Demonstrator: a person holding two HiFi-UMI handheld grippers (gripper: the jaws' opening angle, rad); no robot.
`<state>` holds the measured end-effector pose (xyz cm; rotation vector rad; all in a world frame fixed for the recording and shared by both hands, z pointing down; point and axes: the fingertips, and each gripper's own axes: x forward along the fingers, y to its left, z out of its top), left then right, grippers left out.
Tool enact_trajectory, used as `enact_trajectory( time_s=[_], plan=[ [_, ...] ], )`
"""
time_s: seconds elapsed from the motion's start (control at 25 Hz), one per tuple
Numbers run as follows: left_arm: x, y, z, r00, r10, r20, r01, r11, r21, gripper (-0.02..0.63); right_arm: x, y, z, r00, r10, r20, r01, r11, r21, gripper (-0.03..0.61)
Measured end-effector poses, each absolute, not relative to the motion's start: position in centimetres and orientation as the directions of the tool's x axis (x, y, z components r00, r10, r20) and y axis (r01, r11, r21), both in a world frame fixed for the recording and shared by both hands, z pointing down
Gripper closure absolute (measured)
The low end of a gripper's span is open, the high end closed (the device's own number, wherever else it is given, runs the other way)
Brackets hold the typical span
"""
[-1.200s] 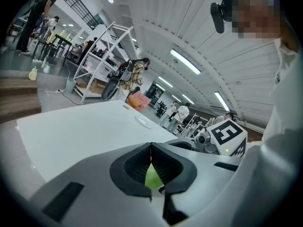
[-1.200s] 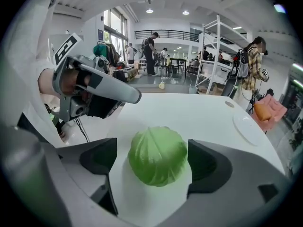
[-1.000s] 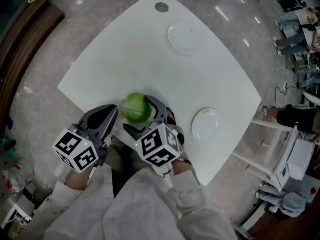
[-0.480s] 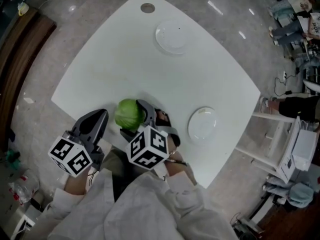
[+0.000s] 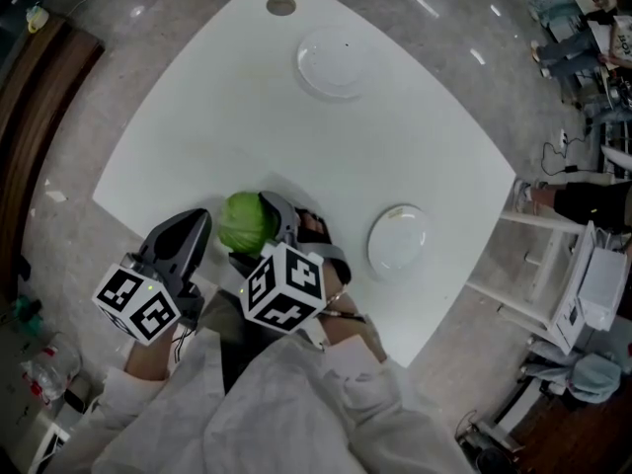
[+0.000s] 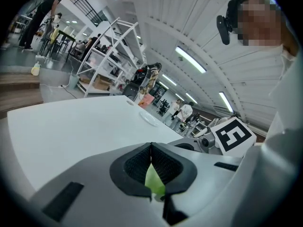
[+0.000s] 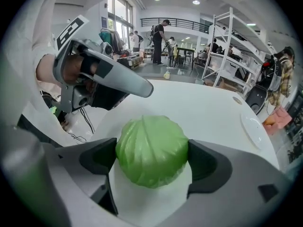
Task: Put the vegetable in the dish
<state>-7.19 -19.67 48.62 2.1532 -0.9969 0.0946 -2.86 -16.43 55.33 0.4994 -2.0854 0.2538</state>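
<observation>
A round green cabbage (image 5: pixel 245 221) sits between the jaws of my right gripper (image 5: pixel 253 235), which is shut on it above the white table's near edge. In the right gripper view the cabbage (image 7: pixel 151 150) fills the gap of the right gripper (image 7: pixel 151 162), one jaw on each side. My left gripper (image 5: pixel 196 227) hangs just left of the cabbage, apart from it, shut and holding nothing. In its own view the left gripper (image 6: pixel 151 148) has its pads together, and a sliver of green shows through the gap below. Two white dishes stand on the table, one (image 5: pixel 399 241) to the right and one (image 5: pixel 334 49) at the far side.
The white table (image 5: pixel 237 117) has a round hole (image 5: pixel 280 6) near its far corner. White shelving (image 5: pixel 563 304) stands off its right edge. Wooden furniture (image 5: pixel 39 87) runs along the left. People stand in the background of both gripper views.
My right gripper has drifted slightly left with the cabbage still in it. The left gripper has stayed beside it, shut.
</observation>
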Motion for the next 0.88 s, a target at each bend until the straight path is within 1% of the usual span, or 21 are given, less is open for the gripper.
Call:
enact_trajectory(
  time_s=[0.68,0.88],
  plan=[
    [-7.9,-20.0,50.5,0.672,-0.624,0.399,-0.709,-0.386,0.59,0.606,-3.3,-17.1,55.1,-0.52,-0.285,0.805,-0.459,0.888,0.019,0.133],
    [-8.0,-19.8,50.7,0.669,-0.621,0.408,-0.715,-0.385,0.584,0.606,-3.3,-17.0,55.4,-0.503,-0.264,0.823,-0.464,0.886,0.0,0.129]
  ],
)
